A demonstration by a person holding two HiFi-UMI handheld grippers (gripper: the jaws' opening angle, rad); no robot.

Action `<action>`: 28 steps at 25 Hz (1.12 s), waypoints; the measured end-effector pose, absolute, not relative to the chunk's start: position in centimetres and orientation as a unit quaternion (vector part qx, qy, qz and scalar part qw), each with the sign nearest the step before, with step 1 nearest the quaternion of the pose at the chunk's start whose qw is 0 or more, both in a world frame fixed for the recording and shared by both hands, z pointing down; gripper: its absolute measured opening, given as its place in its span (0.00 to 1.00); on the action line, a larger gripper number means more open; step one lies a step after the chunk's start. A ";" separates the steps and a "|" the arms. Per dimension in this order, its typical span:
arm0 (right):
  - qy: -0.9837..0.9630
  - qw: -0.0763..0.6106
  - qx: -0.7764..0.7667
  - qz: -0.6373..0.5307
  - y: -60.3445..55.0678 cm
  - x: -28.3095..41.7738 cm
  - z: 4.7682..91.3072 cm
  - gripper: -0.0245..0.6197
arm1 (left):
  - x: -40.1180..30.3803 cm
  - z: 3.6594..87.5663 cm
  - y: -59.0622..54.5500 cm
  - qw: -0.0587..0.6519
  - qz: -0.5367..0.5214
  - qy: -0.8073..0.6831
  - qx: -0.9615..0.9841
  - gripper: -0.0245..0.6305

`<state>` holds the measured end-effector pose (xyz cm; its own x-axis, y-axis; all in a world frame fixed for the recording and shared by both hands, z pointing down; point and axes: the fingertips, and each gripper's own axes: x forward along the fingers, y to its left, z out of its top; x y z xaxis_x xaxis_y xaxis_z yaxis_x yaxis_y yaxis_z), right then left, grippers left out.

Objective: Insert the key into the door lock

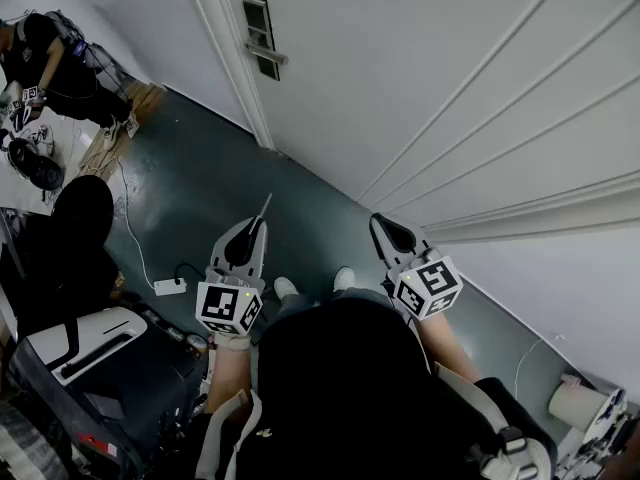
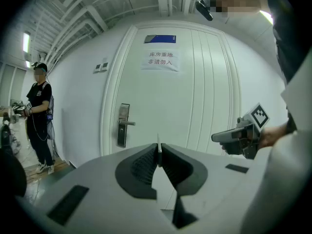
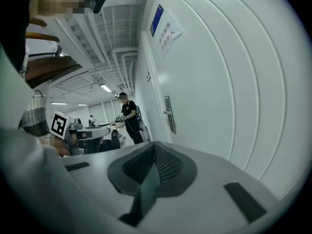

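My left gripper point(image 2: 159, 149) was clamped on the key point(image 2: 158, 141). The two jaws pressed on its flat sides, so only a thin, pale blade stood out in front of the tips, and it pointed towards the door point(image 2: 195, 96). My right gripper point(image 3: 154, 147) had its jaws together with nothing between them. I held it beside the left one, closer to the panelled part of the door. The door lock point(image 2: 123, 125) was an upright dark plate with a lever handle point(image 2: 128, 123), and it sat near the left edge of the door. In the left gripper view it was to the left of the blade and well apart from it, so the key was not yet lined up with it. I could not make out the keyhole on the plate from this distance. I judged the key to be light, stiff and smooth, and thin enough to turn or slide between the pads if its tip met the lock at an angle. It seemed best to grip the wide head firmly, leave the whole blade free, and push straight along it. A paper notice point(image 2: 161, 60) hung higher on the door, and a person point(image 2: 39, 116) stood off to the left.
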<state>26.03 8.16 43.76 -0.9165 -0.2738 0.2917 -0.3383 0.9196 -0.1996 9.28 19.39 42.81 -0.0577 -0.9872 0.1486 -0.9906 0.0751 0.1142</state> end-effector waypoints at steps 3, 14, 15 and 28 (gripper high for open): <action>-0.970 0.130 0.160 0.127 10.1 24.4 43.6 0.06 | 7.7 42.9 21.1 0.099 0.009 -0.725 0.682 0.08; -0.970 0.131 0.158 0.130 15.1 16.8 43.4 0.06 | 0.8 44.1 26.6 0.113 0.006 -0.725 0.679 0.08; -0.969 0.130 0.161 0.134 15.4 16.1 43.4 0.06 | 0.0 44.4 27.1 0.117 0.005 -0.726 0.678 0.08; -0.962 0.133 0.188 0.148 11.9 12.3 45.0 0.06 | -4.8 47.0 23.4 0.141 0.010 -0.710 0.690 0.08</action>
<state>12.31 11.91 44.97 -0.8942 -0.3220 0.3111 -0.4008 0.8854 -0.2353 -4.75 23.39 47.01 -0.0090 -0.9766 0.2151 -0.9824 0.0488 0.1805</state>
